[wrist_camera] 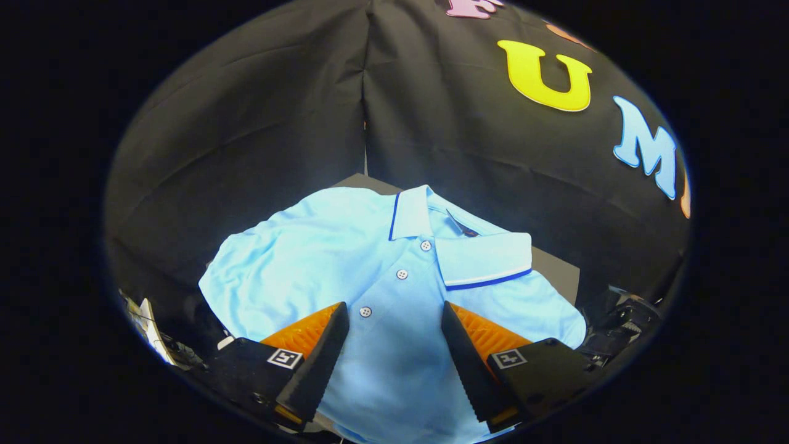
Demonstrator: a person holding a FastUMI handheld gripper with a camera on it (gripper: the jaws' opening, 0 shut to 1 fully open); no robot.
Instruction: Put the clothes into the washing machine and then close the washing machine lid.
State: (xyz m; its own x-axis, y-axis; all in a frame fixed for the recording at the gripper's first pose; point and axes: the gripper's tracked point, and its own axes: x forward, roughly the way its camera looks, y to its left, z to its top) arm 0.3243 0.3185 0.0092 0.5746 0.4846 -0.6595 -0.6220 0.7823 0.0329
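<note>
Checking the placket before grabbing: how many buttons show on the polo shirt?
3 on the polo shirt: one by the collar, one mid-placket, one just ahead of the open gripper. More may be hidden.

The polo shirt (320, 259) is soft knit cloth with a matt, finely textured face, lightly creased over the shoulder and sleeve. Its collar (481, 262) looks like a firmer ribbed knit with a smooth woven stripe along the edge. Down the placket, the buttons (402, 274) appear to be smooth plastic with a faint sheen. Under the shirt, the bench (558, 268) shows a flat, matt, smooth surface at its corners. Behind the shirt, the booth wall (259, 123) is matt woven cloth hanging in loose folds. The gripper (394, 327) stands spread above the shirt's front; its fingers (320, 351) look like hard matt plastic, with ridged, serrated inner faces.
</note>
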